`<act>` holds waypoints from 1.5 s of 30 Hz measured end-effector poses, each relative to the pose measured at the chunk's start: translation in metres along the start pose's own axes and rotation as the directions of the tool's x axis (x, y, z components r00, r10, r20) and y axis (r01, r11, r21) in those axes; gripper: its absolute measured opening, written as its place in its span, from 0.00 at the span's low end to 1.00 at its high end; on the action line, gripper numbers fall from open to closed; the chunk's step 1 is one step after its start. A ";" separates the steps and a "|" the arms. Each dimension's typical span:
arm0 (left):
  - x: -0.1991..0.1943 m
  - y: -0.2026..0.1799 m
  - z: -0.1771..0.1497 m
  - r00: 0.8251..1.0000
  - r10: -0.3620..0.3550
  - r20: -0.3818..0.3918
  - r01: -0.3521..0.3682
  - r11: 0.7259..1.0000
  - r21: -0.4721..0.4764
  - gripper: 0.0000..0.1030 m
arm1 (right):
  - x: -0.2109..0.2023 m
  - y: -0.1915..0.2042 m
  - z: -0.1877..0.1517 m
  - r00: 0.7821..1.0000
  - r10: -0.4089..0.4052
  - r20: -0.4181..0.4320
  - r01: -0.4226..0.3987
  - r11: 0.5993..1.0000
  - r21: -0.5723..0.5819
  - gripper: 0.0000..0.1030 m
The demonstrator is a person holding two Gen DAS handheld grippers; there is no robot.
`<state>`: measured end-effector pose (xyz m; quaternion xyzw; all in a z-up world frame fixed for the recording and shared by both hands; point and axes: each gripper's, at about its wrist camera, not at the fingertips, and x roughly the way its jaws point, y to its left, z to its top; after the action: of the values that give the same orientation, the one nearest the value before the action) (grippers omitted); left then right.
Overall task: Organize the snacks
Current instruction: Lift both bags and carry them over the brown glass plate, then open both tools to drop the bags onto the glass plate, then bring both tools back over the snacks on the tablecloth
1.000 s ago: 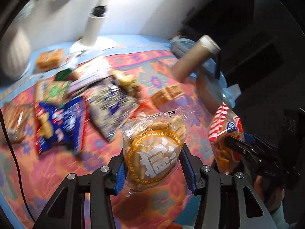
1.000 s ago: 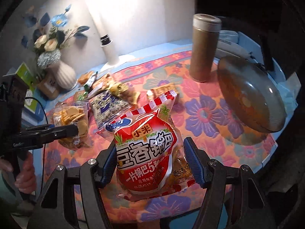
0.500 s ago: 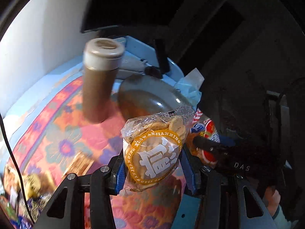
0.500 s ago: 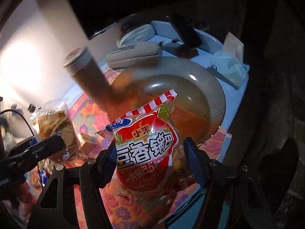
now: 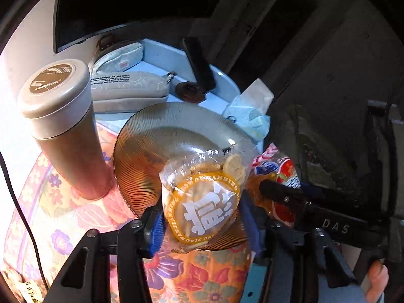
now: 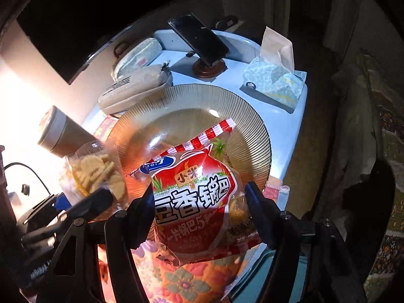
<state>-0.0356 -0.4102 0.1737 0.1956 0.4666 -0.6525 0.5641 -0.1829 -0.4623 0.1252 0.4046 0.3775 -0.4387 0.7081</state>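
- The worktop (image 6: 285, 131) is pale blue, with a flowered cloth running under the near rim of the amber glass plate (image 6: 247, 116), my landmark here.
- A tall brown flask (image 5: 68, 136) with a pale cap stands upright just left of the plate, on the cloth.
- Two soft zip pouches (image 5: 128, 88) lie stacked behind the plate's far-left rim.
- The red snack bag (image 6: 194, 202) hangs upright above the plate's near half, clear of the glass.
- The clear cookie bag (image 5: 202, 202) hangs upright above the plate's near-left rim, beside the red bag.
- A tissue pack (image 6: 272, 83) sits behind the plate, to the right.
- A dark phone (image 6: 199, 38) leans on a round stand behind the plate's far rim.
- My right claw (image 6: 200, 199) is clenched on the red snack bag, pads against both sides.
- My left claw (image 5: 200, 217) has just been easing its jaws apart, yet both blue pads press the cookie bag between them.
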 end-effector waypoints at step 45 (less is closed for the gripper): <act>-0.240 0.182 -0.361 0.886 0.464 -0.017 -0.365 0.674 -0.642 0.72 | 0.006 0.222 -0.224 0.902 0.204 -0.380 -0.384 0.782 -0.492 0.68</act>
<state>0.1028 0.0356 0.1148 0.0480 0.5572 -0.3255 0.7624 -0.0152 -0.1980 0.0871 0.2987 0.5246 -0.1245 0.7875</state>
